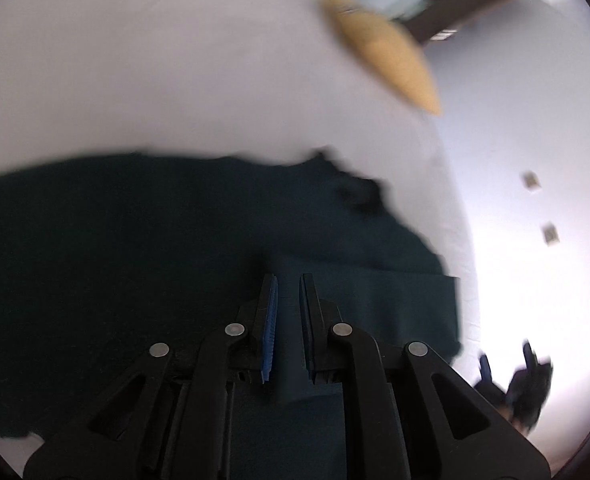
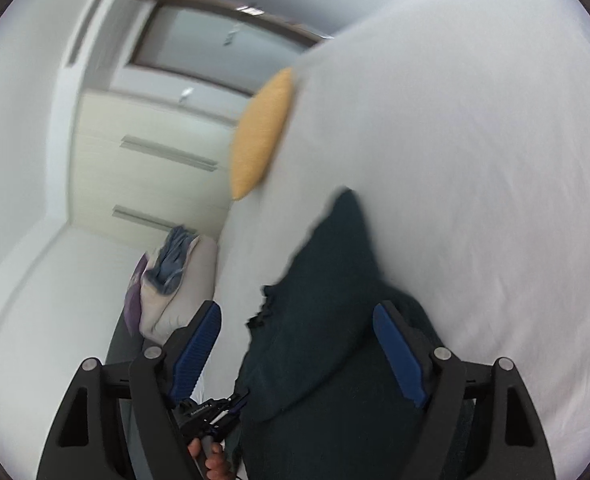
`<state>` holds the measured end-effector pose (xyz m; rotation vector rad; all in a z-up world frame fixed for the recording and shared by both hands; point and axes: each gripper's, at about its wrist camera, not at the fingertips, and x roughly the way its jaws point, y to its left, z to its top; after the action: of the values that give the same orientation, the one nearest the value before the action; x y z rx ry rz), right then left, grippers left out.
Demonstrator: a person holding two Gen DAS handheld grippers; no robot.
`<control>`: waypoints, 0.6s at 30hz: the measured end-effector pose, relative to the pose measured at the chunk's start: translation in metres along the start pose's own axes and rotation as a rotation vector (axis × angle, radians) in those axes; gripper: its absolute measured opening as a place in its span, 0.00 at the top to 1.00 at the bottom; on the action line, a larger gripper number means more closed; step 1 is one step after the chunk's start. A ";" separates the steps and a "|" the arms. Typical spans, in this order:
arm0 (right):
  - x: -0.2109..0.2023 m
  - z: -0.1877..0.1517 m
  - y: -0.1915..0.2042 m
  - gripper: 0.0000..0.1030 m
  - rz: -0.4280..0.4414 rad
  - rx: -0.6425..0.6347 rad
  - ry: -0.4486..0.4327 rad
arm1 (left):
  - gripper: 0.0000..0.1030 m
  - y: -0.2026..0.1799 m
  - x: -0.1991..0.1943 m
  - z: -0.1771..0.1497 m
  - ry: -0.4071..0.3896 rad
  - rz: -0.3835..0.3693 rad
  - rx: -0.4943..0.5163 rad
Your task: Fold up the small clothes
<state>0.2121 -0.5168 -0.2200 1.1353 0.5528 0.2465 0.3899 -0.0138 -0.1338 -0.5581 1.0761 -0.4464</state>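
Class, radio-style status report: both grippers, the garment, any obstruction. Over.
Left gripper shut on dark garment. Right gripper open, over garment. Garment on white bed. Yellow cushion well apart.

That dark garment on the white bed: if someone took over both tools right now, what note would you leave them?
Left tool: fingers nearly closed on a fold of the dark teal garment.
Right tool: open, holding nothing, with the garment between its fingers.
Garment lies on the white bed, a yellow pillow beyond it.
Done: one strip looks folded over.
Left: finish folding, flatten.
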 end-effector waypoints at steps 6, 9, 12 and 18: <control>0.069 0.023 0.004 0.33 0.009 -0.058 0.224 | 0.90 -0.045 0.039 -0.021 0.076 -0.092 0.172; 0.096 0.030 -0.013 0.36 -0.076 -0.034 0.260 | 0.90 -0.026 0.067 -0.021 0.113 -0.052 0.114; 0.108 0.041 -0.032 0.55 -0.140 -0.016 0.240 | 0.90 -0.011 0.073 -0.013 0.092 -0.097 0.073; 0.109 0.053 -0.050 0.67 -0.126 0.026 0.203 | 0.90 -0.007 0.073 -0.002 0.044 -0.083 0.100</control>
<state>0.3277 -0.5289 -0.2807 1.1021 0.8066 0.2477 0.4177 -0.0635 -0.1806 -0.5074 1.0687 -0.5848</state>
